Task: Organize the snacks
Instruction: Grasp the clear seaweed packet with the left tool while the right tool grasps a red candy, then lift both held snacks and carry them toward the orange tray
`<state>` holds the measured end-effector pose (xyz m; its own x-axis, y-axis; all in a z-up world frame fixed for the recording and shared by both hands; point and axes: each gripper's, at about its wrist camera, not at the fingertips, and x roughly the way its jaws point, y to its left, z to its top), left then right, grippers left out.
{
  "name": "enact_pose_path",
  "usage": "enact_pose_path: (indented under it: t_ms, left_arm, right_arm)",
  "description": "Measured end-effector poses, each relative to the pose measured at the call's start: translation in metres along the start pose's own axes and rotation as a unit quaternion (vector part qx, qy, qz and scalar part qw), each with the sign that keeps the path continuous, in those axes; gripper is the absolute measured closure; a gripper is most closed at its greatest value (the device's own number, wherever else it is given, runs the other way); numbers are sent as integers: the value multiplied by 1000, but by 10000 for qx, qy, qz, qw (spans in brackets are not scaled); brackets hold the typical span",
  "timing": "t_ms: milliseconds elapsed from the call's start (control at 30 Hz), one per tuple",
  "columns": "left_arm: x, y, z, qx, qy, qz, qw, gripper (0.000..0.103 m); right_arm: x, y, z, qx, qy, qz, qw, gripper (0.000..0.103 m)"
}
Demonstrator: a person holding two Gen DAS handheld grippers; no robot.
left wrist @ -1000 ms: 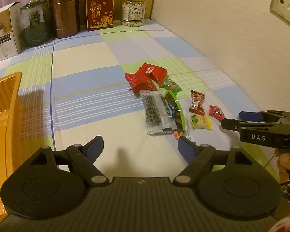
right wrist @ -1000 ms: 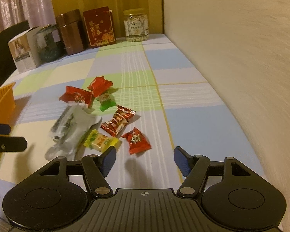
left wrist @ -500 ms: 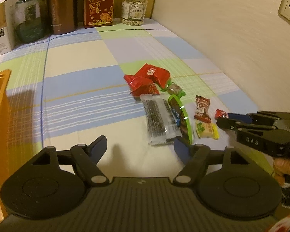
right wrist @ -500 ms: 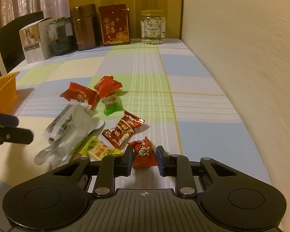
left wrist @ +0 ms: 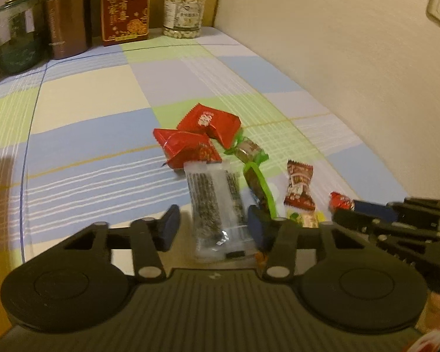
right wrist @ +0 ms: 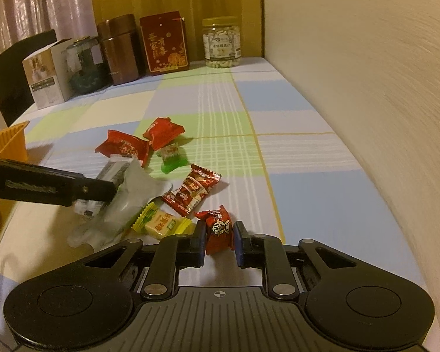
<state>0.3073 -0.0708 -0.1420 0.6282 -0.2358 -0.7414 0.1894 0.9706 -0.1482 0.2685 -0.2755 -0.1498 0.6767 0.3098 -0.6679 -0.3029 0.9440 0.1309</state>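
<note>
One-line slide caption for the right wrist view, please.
Right gripper shut on a small red candy on the checked tablecloth, other snacks scattered beside it.

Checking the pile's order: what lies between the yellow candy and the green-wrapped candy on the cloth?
In the right wrist view, the brown-red twist-wrapped candy lies between the yellow candy and the green-wrapped candy.
</note>
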Motion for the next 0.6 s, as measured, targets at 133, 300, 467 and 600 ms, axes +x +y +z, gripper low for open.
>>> enact_pose_path:
  t_ms: [133,300,467,600]
  left_arm:
    - [-10,4,-9,127,60,58,9999,67]
    - [-39,12,-33,243,210,136,9994,67]
    - [-56,20,-54,226,207,140,9994,64]
    - [-55,19,-57,284,127,183,9993,59]
  right_arm:
    - [-6,4,0,14,-11,54,10000,83]
    - [-21,15,-7,74,-47,172,9998,83]
    - [-29,31,-18,-95,-31,205,9997,83]
    - [-25,37,-25,-175,82,185,9996,83]
